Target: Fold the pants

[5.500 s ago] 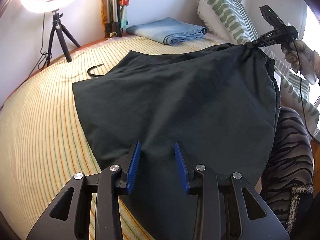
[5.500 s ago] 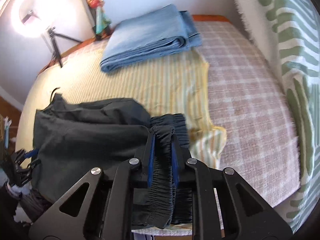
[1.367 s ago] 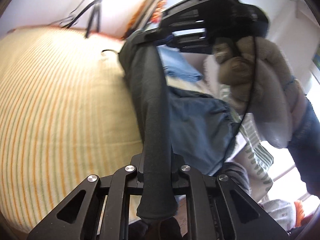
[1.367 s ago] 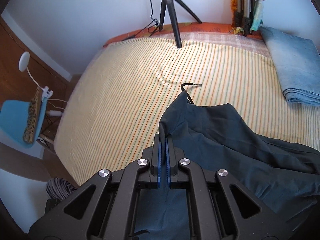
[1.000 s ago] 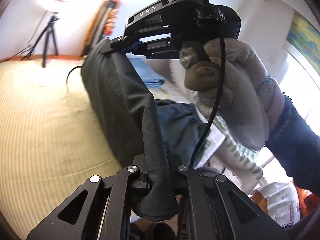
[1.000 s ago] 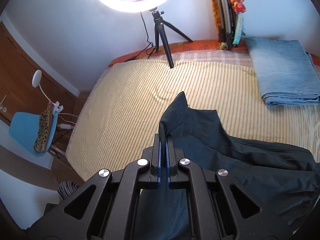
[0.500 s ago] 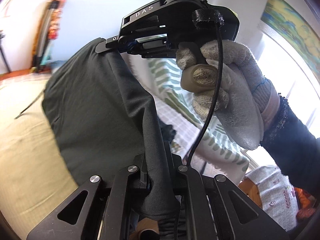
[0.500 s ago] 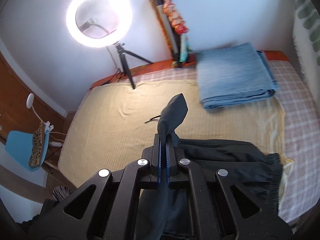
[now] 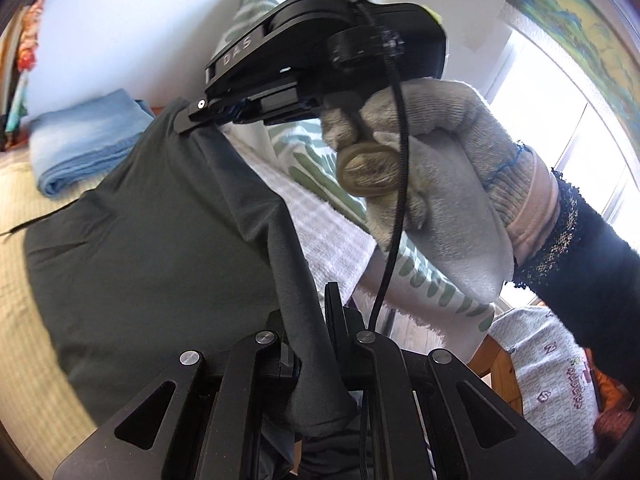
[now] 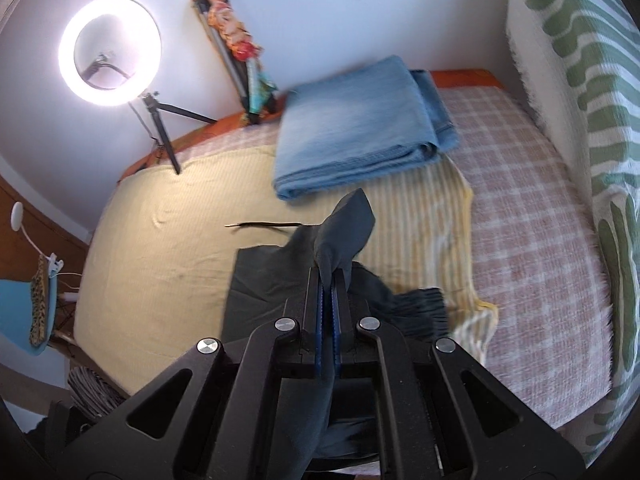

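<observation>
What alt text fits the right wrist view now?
The right gripper is clamped shut on a raised edge of dark pants, the rest draped over a striped bed. Folded blue jeans lie beyond, with a lit ring light against the wall.

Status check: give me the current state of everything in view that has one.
Left gripper: shut on pants.
Right gripper: shut on pants.
Pants: lifted by one edge between the grippers, the rest draped on the bed.
Jeans: folded, lying on bed.
Ring light: on.
</observation>
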The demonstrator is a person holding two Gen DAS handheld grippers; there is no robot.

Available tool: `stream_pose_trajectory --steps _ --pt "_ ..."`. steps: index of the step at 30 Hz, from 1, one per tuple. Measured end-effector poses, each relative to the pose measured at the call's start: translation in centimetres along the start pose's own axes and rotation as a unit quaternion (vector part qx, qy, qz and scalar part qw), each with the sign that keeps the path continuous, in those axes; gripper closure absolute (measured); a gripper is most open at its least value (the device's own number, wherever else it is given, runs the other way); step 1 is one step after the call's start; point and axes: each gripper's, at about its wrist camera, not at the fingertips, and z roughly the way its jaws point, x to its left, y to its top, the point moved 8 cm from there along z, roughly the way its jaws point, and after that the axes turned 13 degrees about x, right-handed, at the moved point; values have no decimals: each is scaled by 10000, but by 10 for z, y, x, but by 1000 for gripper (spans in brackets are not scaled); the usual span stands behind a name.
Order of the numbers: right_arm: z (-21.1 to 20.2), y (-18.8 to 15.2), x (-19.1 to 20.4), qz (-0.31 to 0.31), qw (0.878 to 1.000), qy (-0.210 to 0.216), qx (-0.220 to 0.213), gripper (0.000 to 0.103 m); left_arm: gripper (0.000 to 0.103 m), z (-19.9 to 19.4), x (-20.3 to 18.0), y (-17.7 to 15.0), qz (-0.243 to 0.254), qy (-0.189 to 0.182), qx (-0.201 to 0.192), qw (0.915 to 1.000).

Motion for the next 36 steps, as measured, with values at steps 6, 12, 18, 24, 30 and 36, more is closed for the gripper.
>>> stream_pose_trajectory --steps 6,12,18,24,30,36 --pt "22 1 -42 185 9998 -55 105 99 84 16 2 1 -133 -53 240 9996" --pt "44 -1 -64 222 9994 -139 228 99 75 2 0 -13 90 52 427 9990" --pt "54 0 -74 120 9996 -148 210 99 75 -33 14 -32 5 297 356 9989" --pt "46 -5 -76 -133 9969 -745 220 92 75 -71 61 -58 -147 974 382 9944" --pt "11 -18 -55 -421 9928 -1116 -109 80 75 -78 103 -73 -662 1210 446 9894" --pt "12 -56 -17 -886 9913 -974 58 64 75 -64 104 -78 -729 1061 481 9905"
